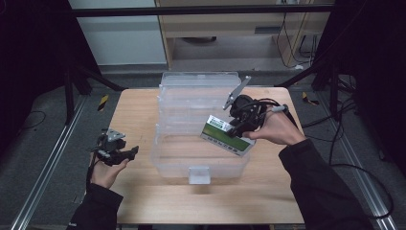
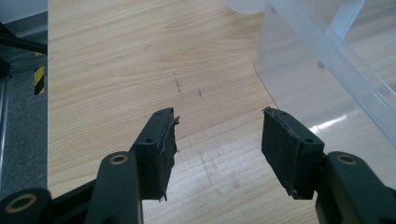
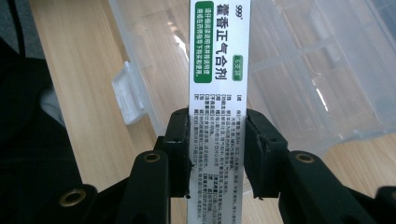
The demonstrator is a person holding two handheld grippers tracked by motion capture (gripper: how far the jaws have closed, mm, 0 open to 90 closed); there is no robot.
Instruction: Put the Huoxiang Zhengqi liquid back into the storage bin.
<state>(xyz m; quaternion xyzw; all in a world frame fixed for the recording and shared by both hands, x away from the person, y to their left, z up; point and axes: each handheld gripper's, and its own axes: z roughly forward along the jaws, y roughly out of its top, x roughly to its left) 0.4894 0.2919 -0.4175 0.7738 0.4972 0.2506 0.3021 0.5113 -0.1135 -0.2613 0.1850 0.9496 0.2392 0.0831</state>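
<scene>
The right claw (image 1: pixel 238 128) pinches a white and green medicine box (image 1: pixel 226 135) by its narrow sides and holds it over the open clear plastic container (image 1: pixel 191 165) on the wooden worktop (image 1: pixel 139 115), while the left claw (image 1: pixel 125 154) is spread and holds nothing, near the container's left side.

White medicine box (image 3: pixel 219 93) printed "999" at one end, green label reading "6支装", large Chinese characters "藿香正气合剂"
</scene>
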